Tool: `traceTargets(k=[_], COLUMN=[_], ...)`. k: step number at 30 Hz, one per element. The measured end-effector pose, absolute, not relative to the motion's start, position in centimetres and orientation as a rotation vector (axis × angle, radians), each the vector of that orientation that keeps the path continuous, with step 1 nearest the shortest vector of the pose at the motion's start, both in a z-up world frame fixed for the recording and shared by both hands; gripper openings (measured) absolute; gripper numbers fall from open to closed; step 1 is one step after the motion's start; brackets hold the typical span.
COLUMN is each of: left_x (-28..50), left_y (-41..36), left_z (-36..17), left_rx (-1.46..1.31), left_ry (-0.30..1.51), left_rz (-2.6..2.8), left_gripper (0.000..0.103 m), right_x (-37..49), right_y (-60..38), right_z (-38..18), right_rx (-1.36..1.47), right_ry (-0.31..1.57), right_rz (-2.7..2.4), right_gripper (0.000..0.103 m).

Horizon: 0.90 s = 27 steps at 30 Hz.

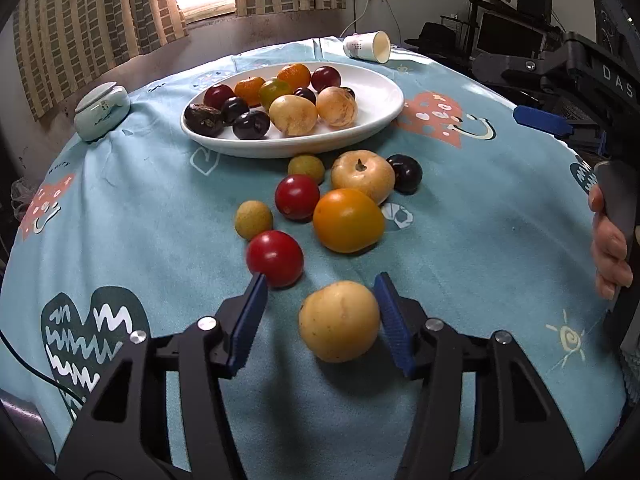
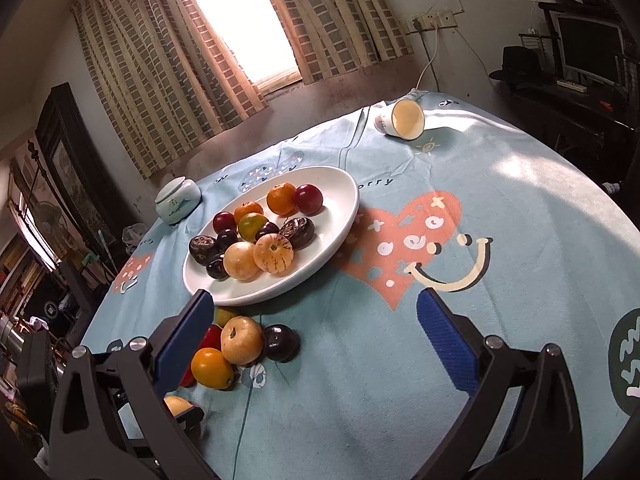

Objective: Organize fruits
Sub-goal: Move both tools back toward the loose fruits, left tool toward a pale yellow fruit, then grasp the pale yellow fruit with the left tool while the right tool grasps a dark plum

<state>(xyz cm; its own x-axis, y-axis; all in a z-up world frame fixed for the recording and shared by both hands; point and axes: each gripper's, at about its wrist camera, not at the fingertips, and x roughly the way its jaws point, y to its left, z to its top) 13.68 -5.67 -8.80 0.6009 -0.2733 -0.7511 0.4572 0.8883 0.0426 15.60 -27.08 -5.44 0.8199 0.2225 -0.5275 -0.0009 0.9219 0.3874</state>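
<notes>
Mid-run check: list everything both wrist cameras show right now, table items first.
plate: one, white, middle of table
fruit on plate: about twelve; orange, red, dark, yellow; bunched at one end
loose fruit: eight; red, orange, yellow, dark; on the cloth in front of the plate
yellow fruit: one of those eight, nearest, between the left claw's pads
cup: one, white, on its side, far edge
lidded jar: one, pale green, far left
tablecloth: one, light blue with hearts
curtains: checked beige, at the window
hand: one, right edge of left view, gripping a handle
left claw: black, blue pads, open around the yellow fruit
right claw: open, nothing between
</notes>
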Motion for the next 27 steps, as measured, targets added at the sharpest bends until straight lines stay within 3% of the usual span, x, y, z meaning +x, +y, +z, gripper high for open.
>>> traceTargets(k=[1, 4, 8, 11, 14, 17, 18, 20, 22, 27], left_x=[13.7, 13.4, 13.8, 14.0, 14.2, 13.8, 13.6, 13.5, 13.9, 15.1], left_y=[-5.7, -5.3, -3.6, -2.4, -1.6, -1.7, -1.8, -2.1, -1.8, -1.6], left_z=[-8.8, -8.3, -7.7, -7.3, -7.1, -7.1, -7.1, -7.4, -7.7, -9.0], left_rx=[0.24, 0.22, 0.155, 0.118, 0.089, 0.092, 0.102, 0.114, 0.096, 0.062], left_ry=[0.822, 0.792, 0.765, 0.752, 0.759, 0.763, 0.763, 0.786, 0.812, 0.907], left_rz=[-0.43, -0.429, -0.358, -0.312, -0.3, -0.339, -0.35, -0.379, -0.378, -0.389], left_gripper=[0.056, 0.034, 0.024, 0.023, 0.023, 0.023, 0.024, 0.044, 0.054, 0.055], right_x=[15.7, 15.9, 16.1, 16.3, 16.8, 17.2, 17.3, 17.5, 17.7, 17.7], right_y=[-26.9, -26.0, -24.5, -23.5, -22.5, -22.0, -22.0, -22.3, -22.5, -22.6], right_z=[-5.5, -5.7, -6.2, -6.7, -7.6, -8.5, -8.7, -8.9, -9.2, -9.3], right_rx=[0.374, 0.327, 0.237, 0.18, 0.132, 0.1, 0.102, 0.111, 0.119, 0.12], right_ry=[0.606, 0.63, 0.656, 0.682, 0.726, 0.763, 0.769, 0.779, 0.79, 0.792], right_rz=[0.126, 0.145, 0.154, 0.164, 0.182, 0.173, 0.172, 0.158, 0.147, 0.141], right_gripper=[0.102, 0.102, 0.101, 0.091, 0.076, 0.068, 0.067, 0.065, 0.065, 0.065])
